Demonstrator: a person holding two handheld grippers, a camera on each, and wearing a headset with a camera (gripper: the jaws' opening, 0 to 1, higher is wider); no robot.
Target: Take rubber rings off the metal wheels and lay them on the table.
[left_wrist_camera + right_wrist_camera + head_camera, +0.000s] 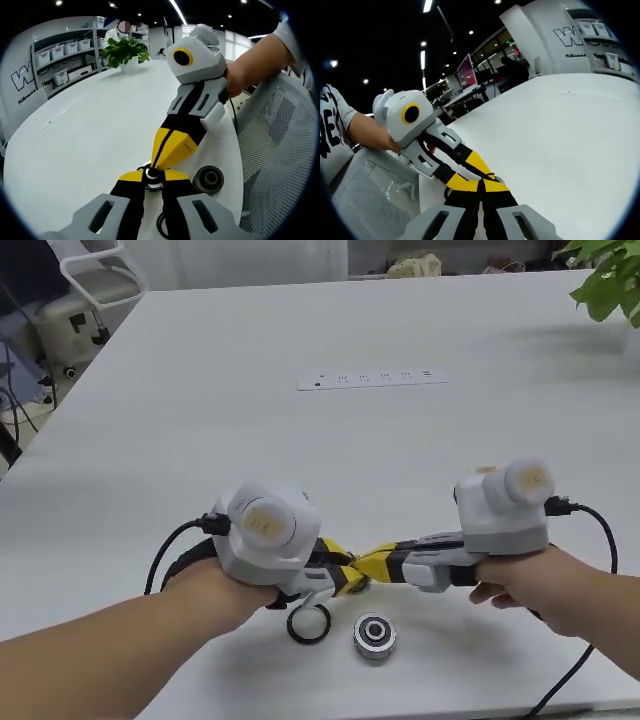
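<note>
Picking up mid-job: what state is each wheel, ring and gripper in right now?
Left gripper: shut on held wheel.
Right gripper: shut, tips against held wheel.
Held wheel: clamped, lifted off table.
Loose wheel: flat on table, no ring.
Rubber ring: removed, lying flat on table.

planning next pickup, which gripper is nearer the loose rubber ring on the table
Left. The left gripper hangs just over the loose rubber ring, which lies under its jaws; the right gripper reaches in from the side, tips farther off.
</note>
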